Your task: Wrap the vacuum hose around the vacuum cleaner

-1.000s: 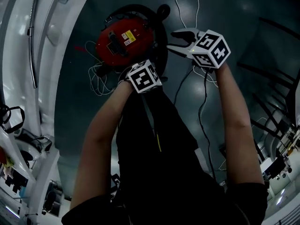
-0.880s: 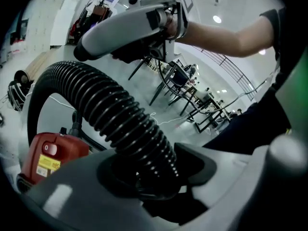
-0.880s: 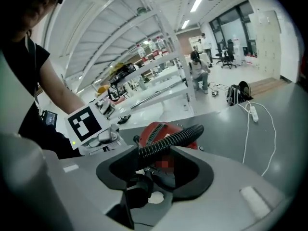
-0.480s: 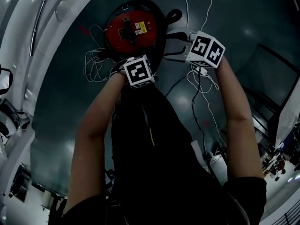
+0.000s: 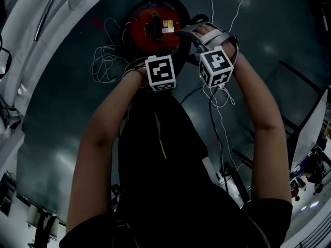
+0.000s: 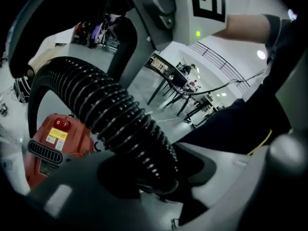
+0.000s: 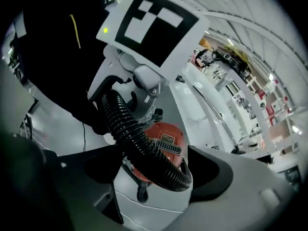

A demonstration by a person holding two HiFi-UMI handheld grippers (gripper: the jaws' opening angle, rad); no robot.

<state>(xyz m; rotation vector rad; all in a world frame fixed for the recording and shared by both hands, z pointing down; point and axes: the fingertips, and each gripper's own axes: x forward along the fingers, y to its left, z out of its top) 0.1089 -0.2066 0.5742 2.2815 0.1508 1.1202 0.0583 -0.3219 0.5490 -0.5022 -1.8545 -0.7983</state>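
Black hose (image 6: 118, 121) arcs from left hand-held gripper (image 6: 161, 186) toward red vacuum (image 6: 60, 143).

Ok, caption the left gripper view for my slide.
The left gripper holds the black ribbed vacuum hose, with the red vacuum cleaner behind it.

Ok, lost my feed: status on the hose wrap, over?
Left hand-held gripper clamped on hose. Right hand-held gripper jaws just opened, hose loose between them. Vacuum cleaner below; white cable loose beside it.
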